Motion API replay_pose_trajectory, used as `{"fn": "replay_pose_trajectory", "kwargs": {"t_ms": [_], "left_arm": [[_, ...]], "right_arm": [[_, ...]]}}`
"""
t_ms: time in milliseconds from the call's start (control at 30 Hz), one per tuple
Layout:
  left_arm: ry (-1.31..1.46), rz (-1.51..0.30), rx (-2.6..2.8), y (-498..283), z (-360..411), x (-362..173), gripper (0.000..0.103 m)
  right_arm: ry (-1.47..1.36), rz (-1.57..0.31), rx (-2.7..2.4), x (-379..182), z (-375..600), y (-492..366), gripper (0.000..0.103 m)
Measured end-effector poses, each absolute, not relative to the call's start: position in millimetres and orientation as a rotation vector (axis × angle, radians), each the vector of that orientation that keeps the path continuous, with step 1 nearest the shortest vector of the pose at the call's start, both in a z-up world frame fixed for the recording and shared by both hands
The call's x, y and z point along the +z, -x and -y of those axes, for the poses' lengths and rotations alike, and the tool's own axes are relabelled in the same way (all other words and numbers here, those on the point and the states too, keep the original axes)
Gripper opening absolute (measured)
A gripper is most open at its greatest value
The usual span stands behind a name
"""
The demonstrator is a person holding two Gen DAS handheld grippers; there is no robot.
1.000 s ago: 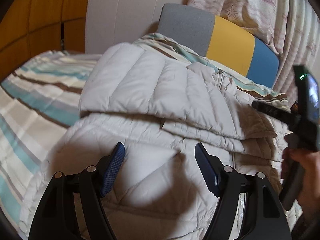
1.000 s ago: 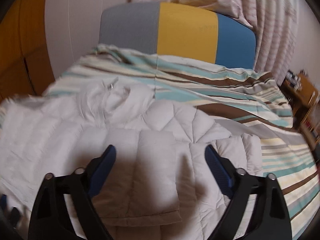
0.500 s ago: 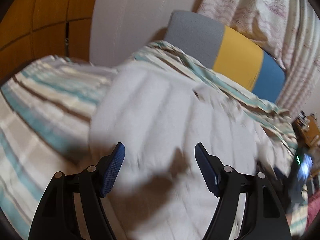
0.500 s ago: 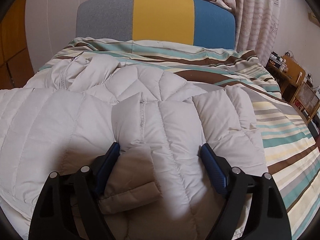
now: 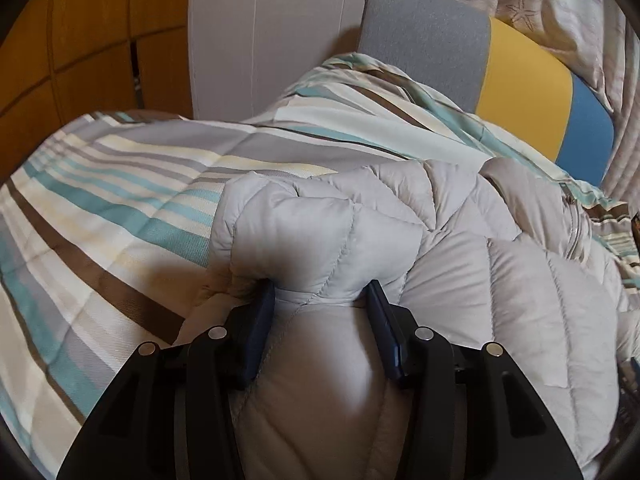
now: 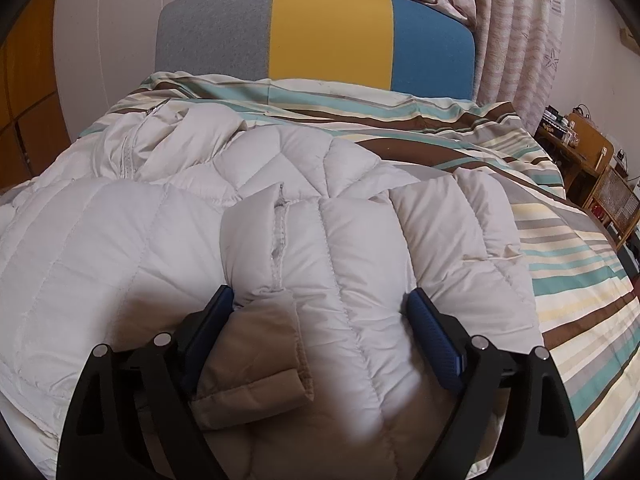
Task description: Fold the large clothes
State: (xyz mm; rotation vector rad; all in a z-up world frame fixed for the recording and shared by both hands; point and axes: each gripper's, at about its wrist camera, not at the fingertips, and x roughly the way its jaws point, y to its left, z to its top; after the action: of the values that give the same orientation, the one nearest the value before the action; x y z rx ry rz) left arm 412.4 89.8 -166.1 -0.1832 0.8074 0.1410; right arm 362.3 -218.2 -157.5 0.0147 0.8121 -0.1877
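Observation:
A pale grey quilted puffer jacket (image 5: pixel 500 288) lies partly folded on a striped bed cover (image 5: pixel 100 208). My left gripper (image 5: pixel 322 300) is shut on a bunched fold at the jacket's left edge, its blue pads pressed into the padding. In the right wrist view the jacket (image 6: pixel 280 184) fills the foreground, zip showing. My right gripper (image 6: pixel 320 300) stands wide apart around the jacket's thick right edge, with the padded fabric between its fingers and touching both pads.
A headboard (image 6: pixel 320 32) in grey, yellow and blue stands at the far end of the bed. Curtains (image 6: pixel 528 40) hang at the right. Wooden furniture with small items (image 6: pixel 592 168) stands right of the bed. Orange wall panels (image 5: pixel 80 60) are at the left.
My left gripper moved to the jacket's left edge and closed on a fold of it. My right gripper pushed down onto the jacket's right edge, which now sits between its fingers.

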Motion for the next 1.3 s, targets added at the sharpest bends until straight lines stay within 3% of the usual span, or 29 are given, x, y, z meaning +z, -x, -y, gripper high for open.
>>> {"fn": "replay_pose_trajectory", "kwargs": {"t_ms": [167, 300, 500, 700, 1000, 1067, 1167, 1300], "left_arm": [[0.154, -0.809, 0.137, -407.5, -85.6, -158.3, 0.052], [0.145, -0.77, 0.19, -380.9, -87.1, -132.8, 0.086], [0.212, -0.714, 0.108, -348.8, -65.9, -109.5, 0.086], [0.017, -0.811, 0.066, -365.1, -14.8, -143.5, 0.086], [0.023, -0.856, 0.051, -379.1, -16.1, -171.0, 0.088], [0.024, -0.856, 0.052, -378.1, -17.0, -169.9, 0.089], [0.01, -0.863, 0.07, -369.5, -15.2, -158.7, 0.1], [0.004, -0.852, 0.052, -345.6, -18.5, -134.5, 0.1]], "right_arm": [[-0.013, -0.815, -0.19, -158.7, 218.7, -363.2, 0.088], [-0.015, -0.813, -0.19, -158.7, 218.7, -363.3, 0.088], [-0.016, -0.811, -0.19, -158.2, 219.4, -362.5, 0.088], [-0.021, -0.81, -0.188, -157.4, 220.2, -362.3, 0.089], [-0.014, -0.809, -0.192, -158.9, 218.4, -362.7, 0.09], [-0.019, -0.814, -0.19, -159.2, 219.0, -363.8, 0.091], [-0.031, -0.825, -0.186, -158.8, 221.2, -365.6, 0.094], [-0.054, -0.869, -0.158, -153.0, 228.0, -369.5, 0.097]]}}
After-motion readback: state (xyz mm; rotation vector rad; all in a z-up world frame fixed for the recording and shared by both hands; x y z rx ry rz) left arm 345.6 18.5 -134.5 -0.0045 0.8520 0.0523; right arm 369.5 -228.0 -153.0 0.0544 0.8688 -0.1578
